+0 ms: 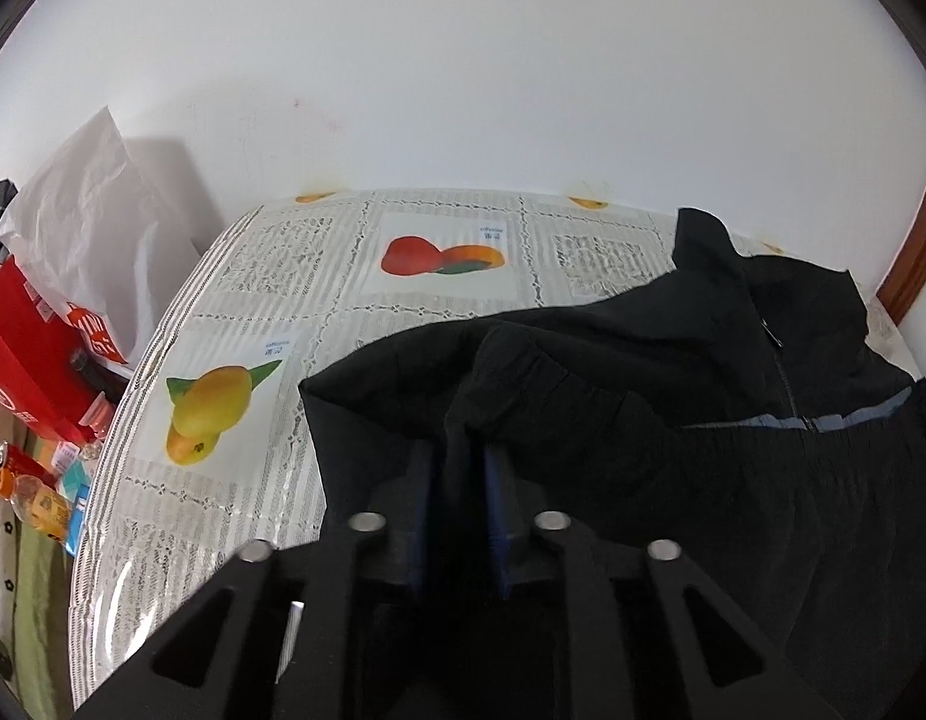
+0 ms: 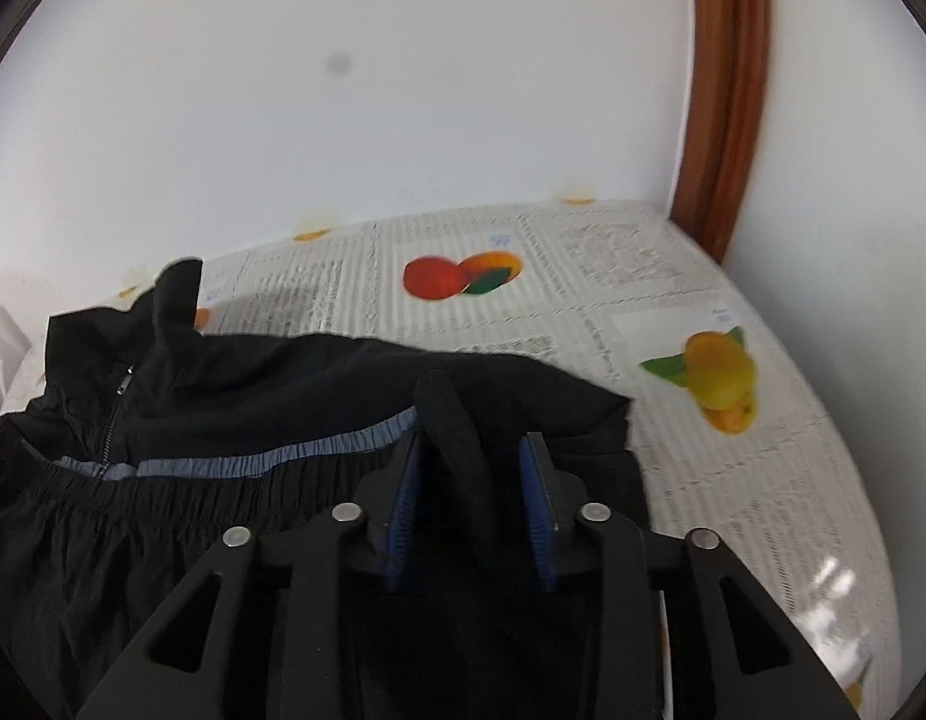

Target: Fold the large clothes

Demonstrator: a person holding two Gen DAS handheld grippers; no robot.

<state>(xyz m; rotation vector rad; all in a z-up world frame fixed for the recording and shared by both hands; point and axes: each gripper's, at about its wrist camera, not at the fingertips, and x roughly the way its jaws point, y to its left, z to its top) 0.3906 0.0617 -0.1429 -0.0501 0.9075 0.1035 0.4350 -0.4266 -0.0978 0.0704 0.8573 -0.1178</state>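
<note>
Left wrist view: a white wall fills the upper half, and below it a table under a cloth printed with text blocks and fruit pictures runs back to meet it. Spread over the right and near part of the table lies the black jacket, its zipper running down toward a blue-grey band across the fabric, its collar standing up at the far side. A fold of the jacket rises in a ridge straight ahead of the left gripper and runs down between its two blue-padded fingers; the pads stand a little apart, close on either side of the cloth, and whether they press on it cannot be told. Left of the table, off its edge, are a white plastic bag, a red box and some bottles and packets lower down.

In the right wrist view the same jacket lies to the left and ahead, with the table's bare cloth to the right and a brown wooden frame against the wall. The right gripper has its jaws parted, and a rolled black fold of the jacket stands upright in the gap, clear of the right pad and near the left one. The blue-grey band runs leftward from just beside the left finger.
</note>
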